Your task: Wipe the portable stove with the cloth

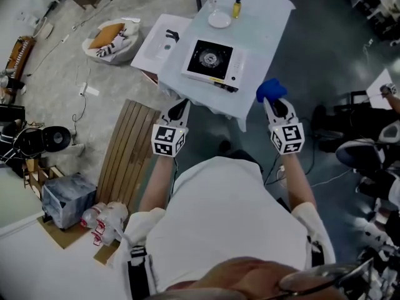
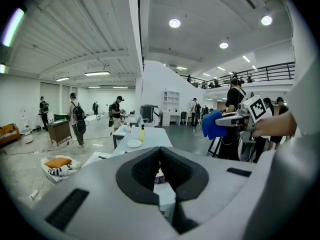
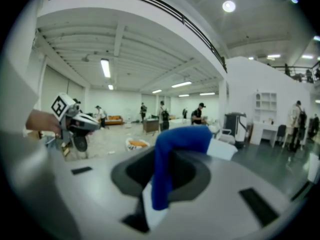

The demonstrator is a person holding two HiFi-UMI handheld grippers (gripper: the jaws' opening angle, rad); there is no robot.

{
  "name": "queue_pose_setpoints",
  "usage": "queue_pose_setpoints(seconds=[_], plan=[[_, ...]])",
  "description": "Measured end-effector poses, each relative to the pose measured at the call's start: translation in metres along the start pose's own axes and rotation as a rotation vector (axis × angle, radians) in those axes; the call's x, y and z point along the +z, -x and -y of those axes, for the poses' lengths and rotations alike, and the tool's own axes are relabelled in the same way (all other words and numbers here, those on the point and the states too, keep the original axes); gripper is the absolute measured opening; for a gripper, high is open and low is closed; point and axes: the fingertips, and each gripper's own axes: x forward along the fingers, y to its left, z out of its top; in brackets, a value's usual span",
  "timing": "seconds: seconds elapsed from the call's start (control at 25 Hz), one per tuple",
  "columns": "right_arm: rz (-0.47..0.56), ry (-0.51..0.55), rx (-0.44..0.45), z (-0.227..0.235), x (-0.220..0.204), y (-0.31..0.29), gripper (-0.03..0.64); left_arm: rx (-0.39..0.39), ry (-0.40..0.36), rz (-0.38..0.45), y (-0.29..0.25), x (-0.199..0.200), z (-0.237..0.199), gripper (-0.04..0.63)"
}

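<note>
Right hand-held gripper (image 3: 161,169): jaws clamped on blue cloth (image 3: 182,138). One cloth, folded over jaw tips.
Left hand-held gripper (image 2: 160,154): jaws together, nothing between.
Only head view shows portable stove (image 1: 214,60). One stove, on white surface (image 1: 262,24), ahead of your left hand-held gripper and ahead-left of your right, both apart from it.
Left gripper view adds, further ahead on surface: one yellow bottle (image 2: 142,133), one white plate (image 2: 134,143).
Neither gripper view shows stove clearly.

No legible text or numbers (in any view)
</note>
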Motion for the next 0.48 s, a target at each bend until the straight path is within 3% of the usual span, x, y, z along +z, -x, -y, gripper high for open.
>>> queue_pose_setpoints(seconds=[0.48], plan=[[-0.045, -0.023, 0.021, 0.057, -0.015, -0.036, 0.081, -0.01, 0.013, -0.036, -0.069, 0.015, 0.013, 0.032]])
